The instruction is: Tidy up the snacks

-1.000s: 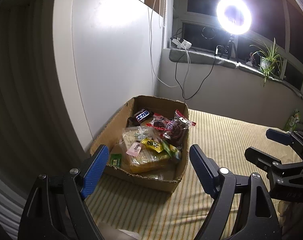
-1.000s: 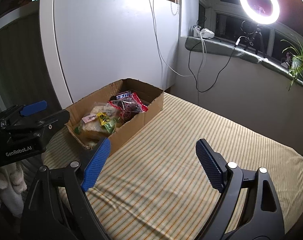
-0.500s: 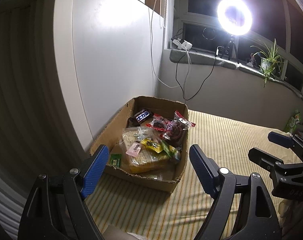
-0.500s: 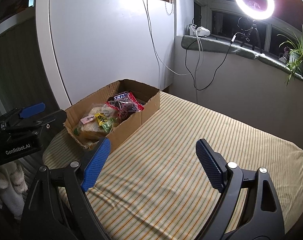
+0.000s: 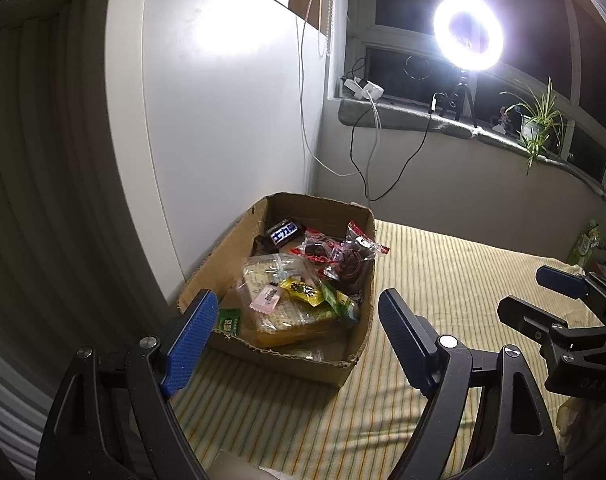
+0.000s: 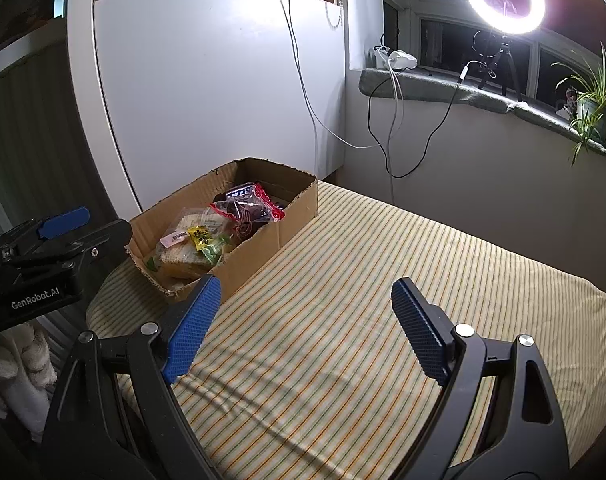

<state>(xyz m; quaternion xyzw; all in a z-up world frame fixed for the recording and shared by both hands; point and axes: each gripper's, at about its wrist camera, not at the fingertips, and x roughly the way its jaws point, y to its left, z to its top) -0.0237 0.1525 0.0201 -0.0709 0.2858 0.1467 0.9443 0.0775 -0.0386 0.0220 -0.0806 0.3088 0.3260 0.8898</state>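
while both hover, left gripper (image 5: 293, 332) and right gripper (image 6: 305, 328) gape wide — empty, touching nothing.

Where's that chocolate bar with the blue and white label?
The chocolate bar lies at the far end of the cardboard box, just behind the red-edged snack bags; in the left wrist view that is centre frame, near the white cabinet.
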